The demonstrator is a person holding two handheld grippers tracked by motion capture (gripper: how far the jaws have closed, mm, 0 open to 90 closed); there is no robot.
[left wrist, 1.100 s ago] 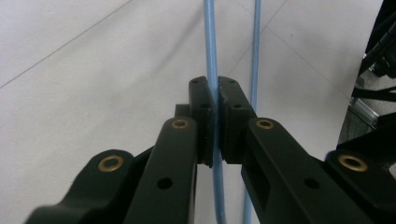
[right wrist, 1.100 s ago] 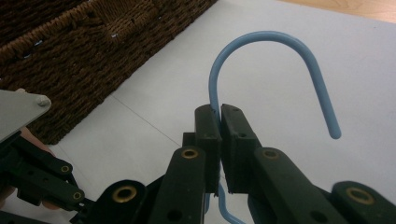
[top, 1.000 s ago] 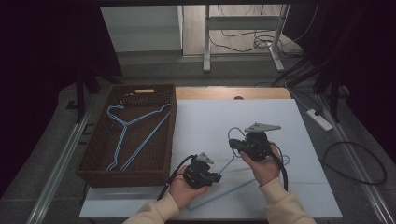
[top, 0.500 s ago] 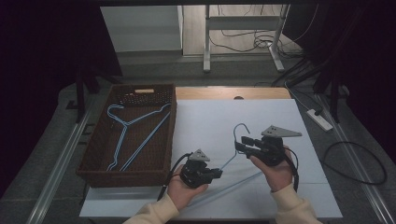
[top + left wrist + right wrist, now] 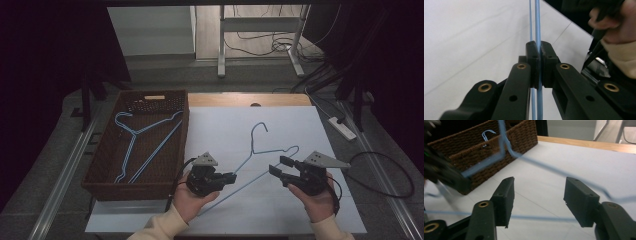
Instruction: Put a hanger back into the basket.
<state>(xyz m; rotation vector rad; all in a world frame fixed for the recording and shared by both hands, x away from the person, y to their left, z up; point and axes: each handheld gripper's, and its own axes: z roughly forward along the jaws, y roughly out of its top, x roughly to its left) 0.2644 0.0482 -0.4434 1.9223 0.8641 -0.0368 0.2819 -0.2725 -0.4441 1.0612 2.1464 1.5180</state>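
Presently, the left gripper (image 5: 231, 177) sits at about 6 o'clock on the white table top (image 5: 300, 125), its jaws pressed together on the blue wire of a hanger (image 5: 252, 152). The left gripper view confirms this: the wire runs straight up between the two closed pads (image 5: 534, 63), with a second strand just beside it. The hanger itself lies near the middle of the white surface, hook toward 12 o'clock, its long bar running down toward 7 o'clock past the left gripper.

The right gripper (image 5: 278, 166) is held at about 5 o'clock, jaws spread wide and holding nothing; in the right gripper view the wire crosses between and beyond the parted pads (image 5: 580, 201), and contact cannot be determined.

A brown wicker basket (image 5: 107, 162) stands at 9 o'clock, beside the white surface, containing two more hangers (image 5: 135, 145).
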